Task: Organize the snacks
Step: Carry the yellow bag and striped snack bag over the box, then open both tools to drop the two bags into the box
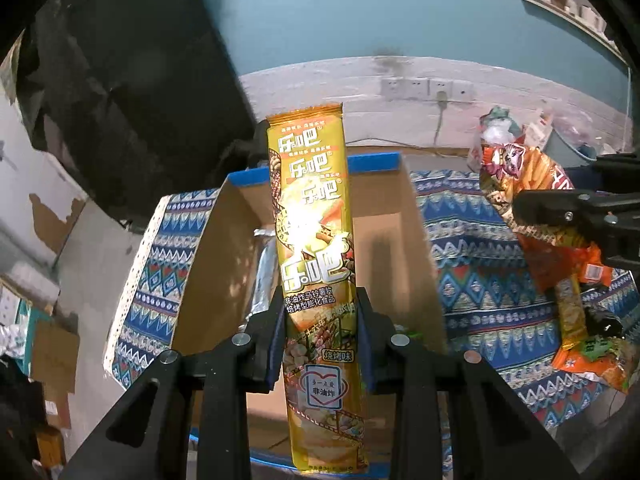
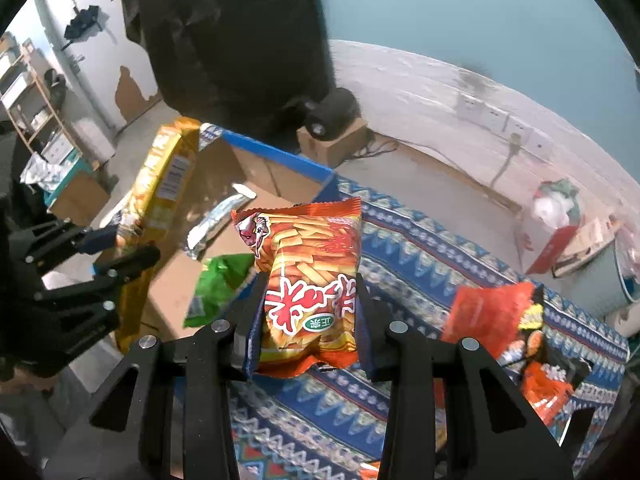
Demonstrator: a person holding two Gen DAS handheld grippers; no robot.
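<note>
Snacks in both claws, box (image 1: pixel 416 240) is the landmark. Left claw (image 1: pixel 322 320) is clenched on the yellow pack (image 1: pixel 312 216), pads pressing its lower third. The pack's long axis runs straight out along the fingers, so it stands up over the open box, far end past the blue-taped back rim. In the right wrist view the same yellow pack (image 2: pixel 160 196) hangs over the box's near-left side, left claw (image 2: pixel 120 248) gripping it there.

Right claw (image 2: pixel 310 320) is clenched on the orange bag (image 2: pixel 308 264), held about mid-body, puffed top upward. It sits over the patterned cloth (image 2: pixel 420 248), just right of the box and outside the wall. From the left wrist view, the orange bag (image 1: pixel 520 184) and right claw (image 1: pixel 568 216) also read as right of the box.

Already in the box: a silver pack (image 2: pixel 220 220) and a green bag (image 2: pixel 218 284). More red/orange bags (image 2: pixel 500 320) lie on the cloth further right of the box; count is probably two, blur makes it hard to say.

Key relation: the left hand is already above the box, the right hand needs to come across the right wall first. The yellow pack likely has to tip flat, long axis along the box floor, beside the silver pack.
</note>
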